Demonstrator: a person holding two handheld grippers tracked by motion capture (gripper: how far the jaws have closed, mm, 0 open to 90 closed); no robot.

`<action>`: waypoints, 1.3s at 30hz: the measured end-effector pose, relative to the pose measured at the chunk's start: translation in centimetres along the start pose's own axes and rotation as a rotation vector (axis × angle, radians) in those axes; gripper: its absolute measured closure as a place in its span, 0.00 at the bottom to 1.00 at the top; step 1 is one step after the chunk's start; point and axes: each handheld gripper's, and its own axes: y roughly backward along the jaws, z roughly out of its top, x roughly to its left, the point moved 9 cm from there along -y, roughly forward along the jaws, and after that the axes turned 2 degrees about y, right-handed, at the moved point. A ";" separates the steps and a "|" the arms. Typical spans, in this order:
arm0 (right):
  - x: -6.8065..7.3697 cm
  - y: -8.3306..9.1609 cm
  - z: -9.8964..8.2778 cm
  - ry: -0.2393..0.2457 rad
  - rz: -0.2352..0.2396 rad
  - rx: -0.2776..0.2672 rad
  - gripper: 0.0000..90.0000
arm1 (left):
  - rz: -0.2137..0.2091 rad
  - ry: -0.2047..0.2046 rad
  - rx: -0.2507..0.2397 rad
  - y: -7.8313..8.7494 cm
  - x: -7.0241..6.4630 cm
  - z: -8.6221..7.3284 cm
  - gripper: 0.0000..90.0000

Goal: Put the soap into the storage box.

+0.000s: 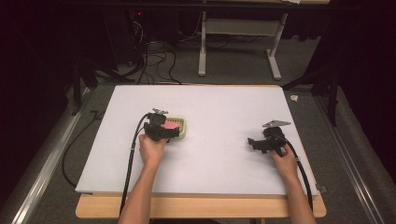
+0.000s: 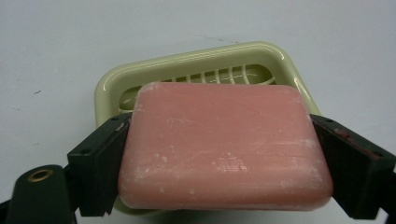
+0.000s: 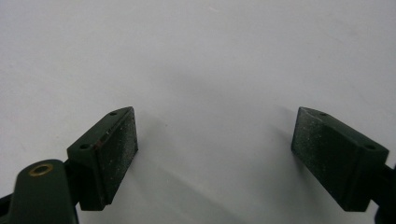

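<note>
Pink soap [image 2: 224,149] sat clamped in the left gripper [image 2: 219,158] above a cream dish [image 2: 196,60], while the right gripper [image 3: 215,154] gaped over bare white tabletop [image 3: 187,46].

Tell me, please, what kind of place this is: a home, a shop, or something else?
Probably a lab or recording studio, not a home. A white board covers the wooden table, cables lie on grey carpet, dark curtains hang around, and the person holds camera-fitted grippers, the left gripper grasping pink soap.

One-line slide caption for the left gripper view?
Left gripper clamps a pink soap bar by its two ends, over a pale green slotted soap dish on the white table.
</note>
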 end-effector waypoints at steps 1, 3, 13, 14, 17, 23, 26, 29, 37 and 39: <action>0.0 0.0 0.0 0.000 0.001 0.000 0.17 | 0.001 0.001 0.001 0.0 0.0 0.0 0.15; 0.0 0.0 0.0 0.002 0.001 -0.001 0.17 | 0.009 0.003 -0.001 0.0 0.2 0.1 0.15; 0.0 0.0 0.0 0.000 0.000 0.000 0.17 | 0.003 0.026 -0.009 -0.2 0.3 0.2 0.15; 0.0 0.0 0.0 0.000 0.001 0.000 0.17 | 0.003 0.028 -0.010 -0.2 0.3 0.2 0.15; 0.0 0.0 0.0 0.000 0.001 0.000 0.17 | 0.007 0.030 -0.011 -0.3 0.3 0.2 0.15; 0.0 0.0 0.0 -0.001 0.001 0.000 0.17 | 0.021 0.027 -0.016 -0.3 0.4 0.3 0.15; 0.0 0.0 0.0 -0.001 0.001 0.000 0.17 | 0.028 0.023 -0.016 -0.3 0.5 0.3 0.15; 0.0 0.0 0.0 0.000 0.001 0.000 0.17 | 0.030 0.015 -0.017 -0.2 0.6 0.3 0.15; 0.0 0.0 0.0 -0.001 0.001 0.000 0.17 | 0.022 0.017 -0.023 -0.1 0.7 0.4 0.13; 0.0 0.0 0.0 0.002 0.001 -0.001 0.17 | 0.016 0.018 -0.024 0.0 0.7 0.4 0.12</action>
